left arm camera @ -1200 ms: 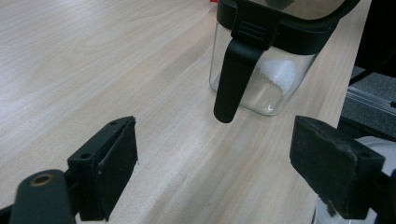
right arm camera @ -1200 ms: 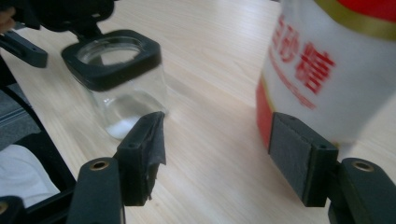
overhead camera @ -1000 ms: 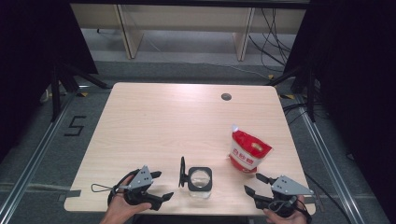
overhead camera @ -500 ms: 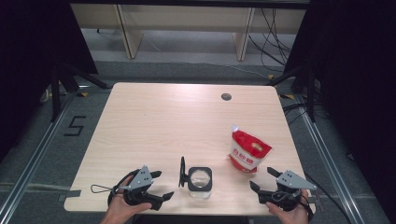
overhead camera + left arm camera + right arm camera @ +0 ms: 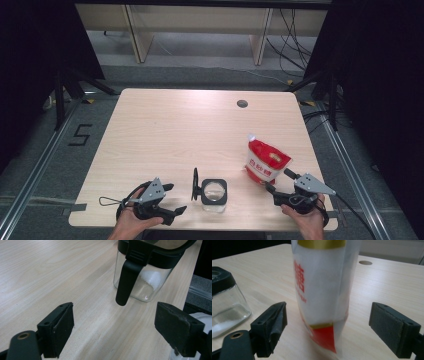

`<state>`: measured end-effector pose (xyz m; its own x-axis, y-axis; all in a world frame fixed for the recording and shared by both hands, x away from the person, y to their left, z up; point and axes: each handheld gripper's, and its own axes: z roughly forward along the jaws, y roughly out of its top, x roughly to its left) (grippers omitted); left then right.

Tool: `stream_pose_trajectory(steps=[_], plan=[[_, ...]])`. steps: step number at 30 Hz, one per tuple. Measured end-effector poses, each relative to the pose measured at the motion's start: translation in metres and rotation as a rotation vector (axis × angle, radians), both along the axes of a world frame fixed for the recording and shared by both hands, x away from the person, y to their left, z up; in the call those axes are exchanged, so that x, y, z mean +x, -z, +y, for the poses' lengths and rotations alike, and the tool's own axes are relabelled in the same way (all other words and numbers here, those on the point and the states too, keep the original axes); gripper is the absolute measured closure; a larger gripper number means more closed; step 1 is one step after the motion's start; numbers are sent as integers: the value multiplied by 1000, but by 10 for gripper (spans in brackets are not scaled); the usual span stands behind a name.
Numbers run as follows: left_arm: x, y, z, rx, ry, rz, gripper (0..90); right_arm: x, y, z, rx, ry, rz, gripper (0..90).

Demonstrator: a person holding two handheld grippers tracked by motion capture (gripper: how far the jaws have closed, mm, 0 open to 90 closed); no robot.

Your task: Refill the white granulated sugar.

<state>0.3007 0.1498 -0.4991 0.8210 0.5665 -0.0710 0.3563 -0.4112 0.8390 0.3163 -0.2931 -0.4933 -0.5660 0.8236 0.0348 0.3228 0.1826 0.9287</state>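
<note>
Pouch [image 5: 322, 290], red "糖" print, gold band

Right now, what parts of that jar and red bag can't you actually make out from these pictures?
- Bag top: cut off by the upper edge in the right gripper view.
- Bag's print: too small to read in the high view.
- Glass jar lid top: cut off by the upper edge in the left gripper view.
- Jar's contents: hidden under its lid in the high view.
</note>
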Motion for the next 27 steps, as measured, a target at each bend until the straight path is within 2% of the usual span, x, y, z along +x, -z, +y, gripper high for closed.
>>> stream_pose_trajectory(steps=[1,2,4,6,7,8,9,10,12,13,15,16,17,19,21,22,23,24,25,27], plan=[[0,0,0,1,7,7,157,3,1,1,5,-4,-18,160],[0,0,0,2,3,1,156,4,2,5,19,7,-4,164],[1,1,1,-1,2,-4,156,9,3,7,-19,-1,-32,163],[1,1,1,-5,2,-7,156,12,4,11,-4,-11,-31,162],[1,1,2,-7,4,-14,156,10,3,14,18,8,-2,161],[1,1,2,-3,-2,-9,156,13,4,14,-3,-1,-27,161],[1,1,2,-3,-3,-11,156,15,5,15,-14,-11,-34,162],[2,1,3,4,7,-25,156,16,5,16,-20,-13,-34,161],[1,0,5,28,5,-23,156,17,5,18,-8,-13,-25,160],[0,0,5,18,-10,-14,156,16,5,20,17,-5,-7,160],[2,-1,5,20,4,-30,157,20,6,20,-3,-12,-50,159],[2,-1,5,18,4,-32,157,19,7,22,11,-10,-29,160],[1,-1,4,2,-4,-29,159,22,8,21,3,-26,-49,166],[2,-1,5,11,0,-31,161,23,9,23,30,-21,-36,169],[2,-1,5,17,1,-34,161,24,9,24,36,-18,-42,179],[1,-1,4,1,-5,-31,161,26,10,25,47,-26,-58,186],[1,-1,4,1,-4,-31,161,27,10,25,48,-19,-61,189],[1,-1,4,0,-5,-31,161,30,11,23,15,-30,-87,194],[1,-1,4,-3,-6,-30,162,29,10,23,20,-19,-52,196],[2,-1,4,-6,-10,-33,164,30,12,22,41,0,-61,195]])
